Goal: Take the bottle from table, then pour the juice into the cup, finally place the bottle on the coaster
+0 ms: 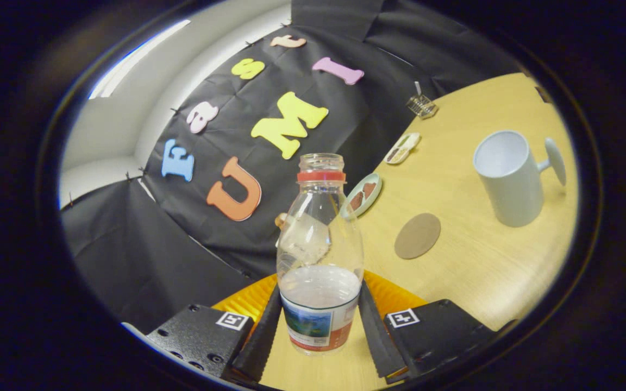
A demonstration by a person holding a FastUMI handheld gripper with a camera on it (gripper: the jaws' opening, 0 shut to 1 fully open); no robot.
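Note:
A clear plastic bottle (319,255) with an open neck, a red ring and a colourful label stands upright between my two fingers. It is partly filled with clear liquid. Both fingers (263,336) press on its lower sides, so my gripper (319,331) is shut on it. The whole view is tilted, and I cannot tell whether the bottle's base rests on the wooden table (481,271). Beyond the fingers to the right lies a round brown coaster (417,235). Farther right stands a white cup (511,176) with a handle, its inside looking empty.
Two small dishes (364,194) (402,147) with brown pieces lie along the table's far edge by the black cloth wall. A small wire rack (420,105) sits at the far corner. A yellow ribbed mat (394,296) lies under the bottle.

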